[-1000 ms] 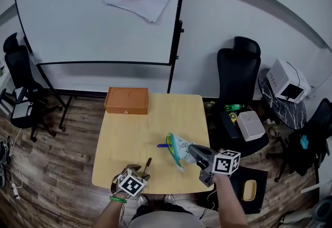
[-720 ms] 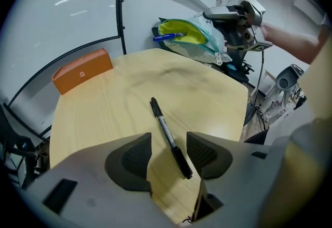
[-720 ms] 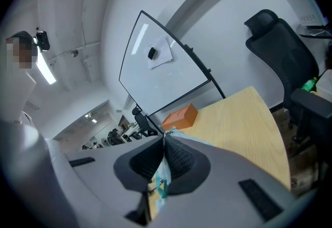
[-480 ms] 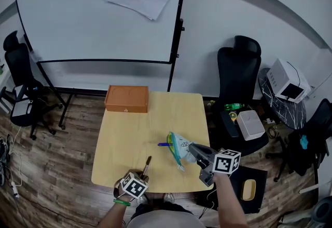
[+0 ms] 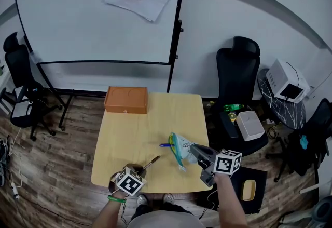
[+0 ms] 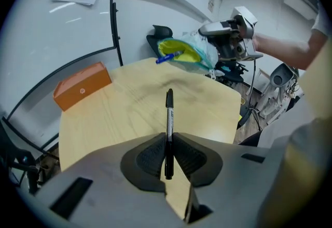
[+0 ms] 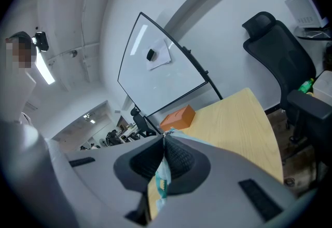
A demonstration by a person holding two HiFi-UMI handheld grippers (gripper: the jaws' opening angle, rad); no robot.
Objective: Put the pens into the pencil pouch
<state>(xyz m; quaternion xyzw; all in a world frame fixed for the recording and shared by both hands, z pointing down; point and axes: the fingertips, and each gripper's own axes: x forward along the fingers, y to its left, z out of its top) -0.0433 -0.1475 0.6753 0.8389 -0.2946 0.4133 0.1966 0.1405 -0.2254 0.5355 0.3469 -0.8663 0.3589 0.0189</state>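
Observation:
A black pen [image 6: 168,118] is pinched between the pads of my left gripper [image 6: 168,155], whose jaws have just been closing on it. It sticks out ahead over the wooden table [image 5: 129,133]. In the head view the pen [image 5: 151,162] points up and right from the left gripper [image 5: 140,169] at the table's near edge. My right gripper [image 7: 165,157] is shut on the edge of the translucent pencil pouch [image 7: 161,183]. The pouch [image 5: 179,149] hangs open-mouthed at the table's right side, and a blue pen [image 5: 165,145] pokes out of it leftward. The left gripper view shows the pouch [image 6: 189,53] held up by the right gripper [image 6: 220,40].
An orange box [image 5: 126,99] lies at the table's far edge. A whiteboard [image 5: 98,14] stands behind it. A black office chair [image 5: 237,74] and a stool with a white box [image 5: 250,125] stand to the right of the table.
The left gripper has closed on the black pen, which lay on the table, and raised it; the pen now tilts to the right. The right gripper and the pouch have stayed put.

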